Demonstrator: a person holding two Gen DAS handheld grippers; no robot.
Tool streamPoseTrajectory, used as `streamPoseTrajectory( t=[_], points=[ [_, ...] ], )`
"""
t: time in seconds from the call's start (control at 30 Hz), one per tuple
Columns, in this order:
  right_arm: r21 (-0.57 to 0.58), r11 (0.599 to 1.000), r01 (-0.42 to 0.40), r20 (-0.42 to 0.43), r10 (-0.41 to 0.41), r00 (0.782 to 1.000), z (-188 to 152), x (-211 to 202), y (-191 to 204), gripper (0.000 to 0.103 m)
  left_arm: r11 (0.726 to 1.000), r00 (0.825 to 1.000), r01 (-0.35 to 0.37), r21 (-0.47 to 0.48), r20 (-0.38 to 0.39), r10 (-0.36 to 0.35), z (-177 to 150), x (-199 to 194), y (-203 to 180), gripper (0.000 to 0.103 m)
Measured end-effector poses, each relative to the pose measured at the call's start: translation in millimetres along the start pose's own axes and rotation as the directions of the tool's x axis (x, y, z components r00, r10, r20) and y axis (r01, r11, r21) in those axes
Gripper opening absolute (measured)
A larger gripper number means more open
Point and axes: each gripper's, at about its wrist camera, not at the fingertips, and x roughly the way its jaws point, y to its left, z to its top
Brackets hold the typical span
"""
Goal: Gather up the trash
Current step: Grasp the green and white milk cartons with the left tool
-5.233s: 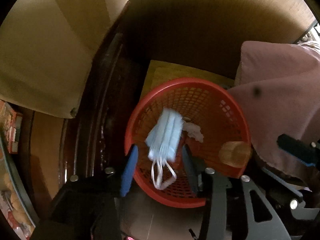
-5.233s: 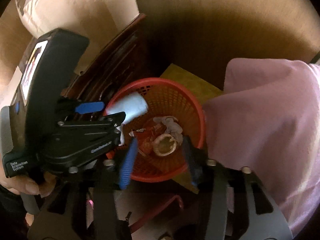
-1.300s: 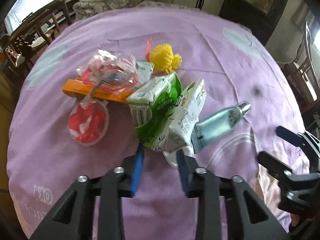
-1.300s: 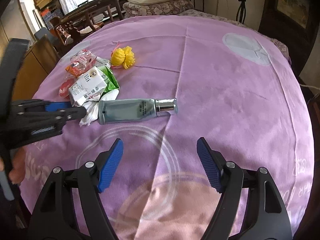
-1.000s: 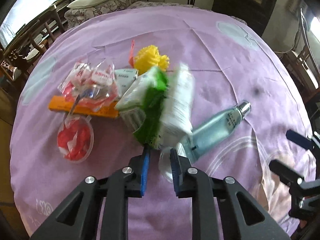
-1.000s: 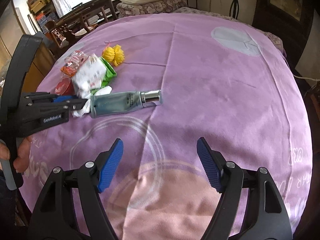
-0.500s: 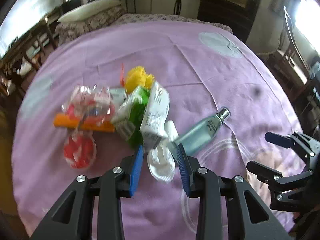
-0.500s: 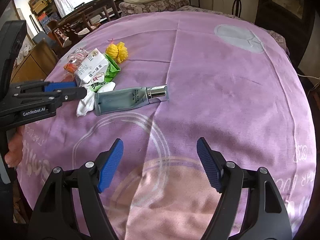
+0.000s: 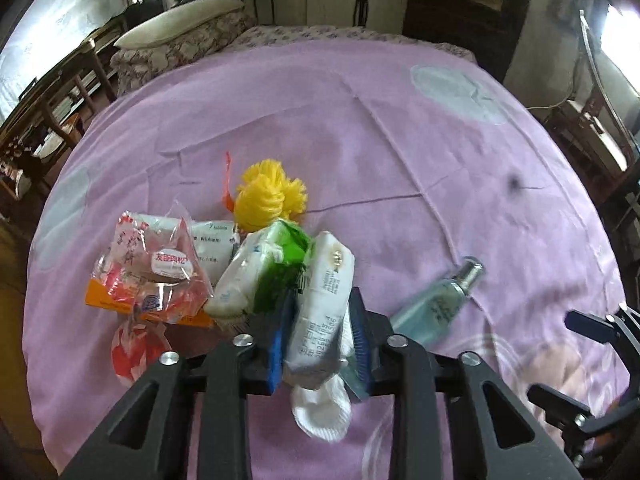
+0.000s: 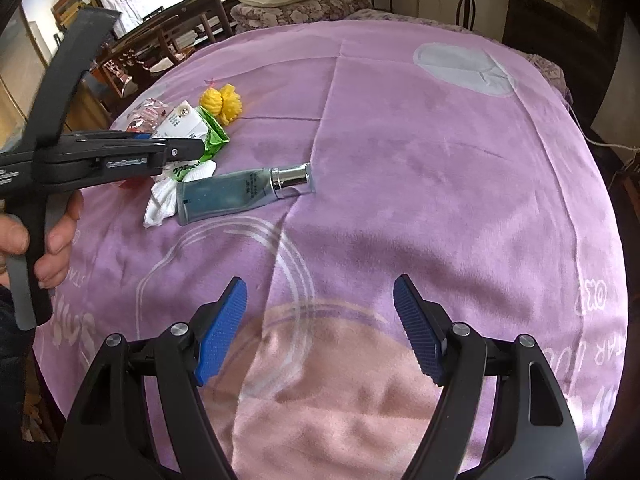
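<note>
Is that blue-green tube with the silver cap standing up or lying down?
Lying down. The tube rests flat on the purple cloth, silver cap pointing sideways.

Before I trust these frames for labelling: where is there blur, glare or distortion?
Left wrist view: strong fisheye bending, window blown out at right, white carton between the fingers slightly motion-smeared. Right wrist view: sharper, the tube crisp, the purple cloth evenly lit, edges curved and dark.
</note>
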Motion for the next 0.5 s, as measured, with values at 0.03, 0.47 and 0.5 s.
streamPoseTrajectory(
  t=[0.03,0.47,0.5],
  points=[
    [0.000,1.000,0.000,0.001,0.000,1.000,0,-1,1,0.074,1.000,1.000,0.003,-0.008,0.005,-0.003,-1,0,3,0.027],
    [-0.031,1.000,-0.005,0.010,0.005,1.000,-1,-12,16,0.074,0.996,0.990,0.049,-0.075,0.138,-0.039,-35,-84,28,0.023],
    [-0.035,0.999,-0.007,0.008,0.007,1.000,0,-11,19,0.074,0.996,0.989,0.051,-0.080,0.145,-0.039,-40,-91,31,0.023]
  ],
)
